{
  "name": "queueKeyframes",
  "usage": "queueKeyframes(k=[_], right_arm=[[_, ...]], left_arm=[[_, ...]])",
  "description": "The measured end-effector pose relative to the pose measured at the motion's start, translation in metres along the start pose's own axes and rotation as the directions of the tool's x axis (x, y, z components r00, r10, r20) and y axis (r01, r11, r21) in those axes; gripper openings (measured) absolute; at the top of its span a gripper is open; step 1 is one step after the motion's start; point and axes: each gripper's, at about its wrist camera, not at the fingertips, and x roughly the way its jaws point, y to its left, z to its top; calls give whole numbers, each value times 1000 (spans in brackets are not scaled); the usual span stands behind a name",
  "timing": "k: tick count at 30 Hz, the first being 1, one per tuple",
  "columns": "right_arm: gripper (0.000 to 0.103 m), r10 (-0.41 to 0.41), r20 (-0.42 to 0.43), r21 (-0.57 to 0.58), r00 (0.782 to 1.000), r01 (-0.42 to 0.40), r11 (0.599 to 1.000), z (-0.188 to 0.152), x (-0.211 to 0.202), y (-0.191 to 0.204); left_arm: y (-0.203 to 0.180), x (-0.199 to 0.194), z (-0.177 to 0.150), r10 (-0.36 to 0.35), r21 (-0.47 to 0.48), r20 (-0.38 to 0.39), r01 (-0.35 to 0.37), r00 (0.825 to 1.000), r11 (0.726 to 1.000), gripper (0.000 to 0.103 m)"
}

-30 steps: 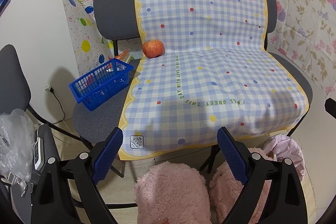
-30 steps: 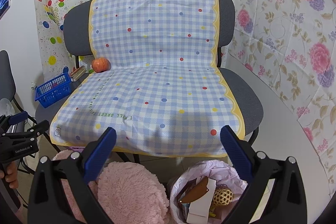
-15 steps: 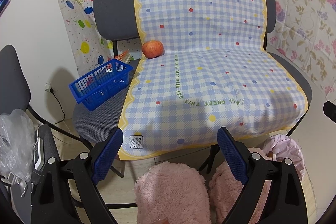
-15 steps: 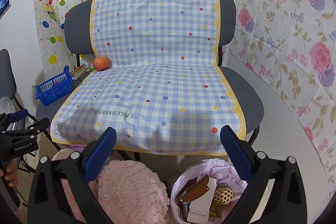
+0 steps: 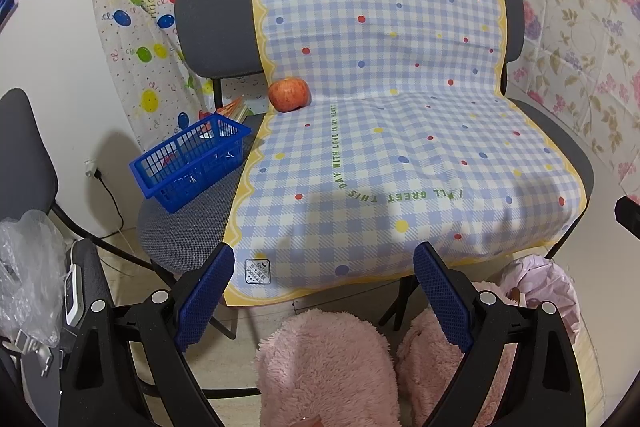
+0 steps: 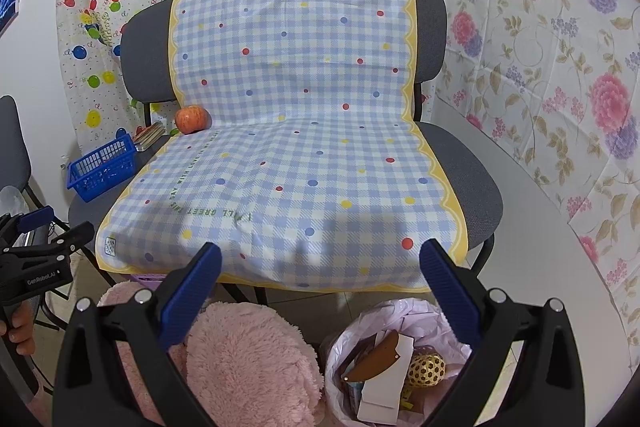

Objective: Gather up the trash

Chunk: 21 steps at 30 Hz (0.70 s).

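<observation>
A pink-lined trash bin (image 6: pixel 400 359) stands on the floor below the seat's front right, holding paper scraps, a brown piece and a gold mesh ball (image 6: pixel 428 369); its pink bag (image 5: pixel 540 291) shows at the left wrist view's lower right. My right gripper (image 6: pixel 320 283) hangs open above the bin and the seat edge, nothing between its fingers. My left gripper (image 5: pixel 324 287) is open and empty in front of the checked cloth (image 5: pixel 380 131). An apple (image 5: pixel 289 94) (image 6: pixel 192 119) rests at the seat's back left corner.
A blue basket (image 5: pixel 192 163) (image 6: pixel 102 171) sits on the grey seat left of the cloth, books behind it. Pink fluffy slippers (image 5: pixel 328 371) (image 6: pixel 248 359) are on the floor. A second chair with a clear plastic bag (image 5: pixel 28 275) stands at far left.
Both views have drifted very slightly; the grippers stay open and nothing on the seat has moved.
</observation>
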Motion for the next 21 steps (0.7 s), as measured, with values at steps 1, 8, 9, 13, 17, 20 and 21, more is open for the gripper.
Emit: queueKeyframes(k=[1,8,9,13,17,20,21], right_arm=[[97,0,0,-1,1000,0,1000,0,0,0],[97,-1,0,0,1000,1,1000,0,0,0],[97,-1,0,0,1000,1,1000,0,1,0],[97,-1,-1,1,1000,1,1000,0,0,-1],[97,0,-2,-1,1000,0,1000,0,1,-1],[97,1,-4,-1,1000,-2,1000,0,1,-3],[97,1,-6,-1,1000,-1,1000,-1,2,-4]], left_arm=[[-1,0,1,0,-1,0,0,1000,1000,90],[0,0,1,-1,1,1,1,1000,1000,90],[0,1,1,-1,1,1,1,1000,1000,90],[1,1,1,-2,0,2,2,1000,1000,90],[1,0,1,-4,-1,4,4,1000,1000,90],[2,1,2,-4,-2,3,4,1000,1000,90],[1,1,2,-4,-2,3,4,1000,1000,90]])
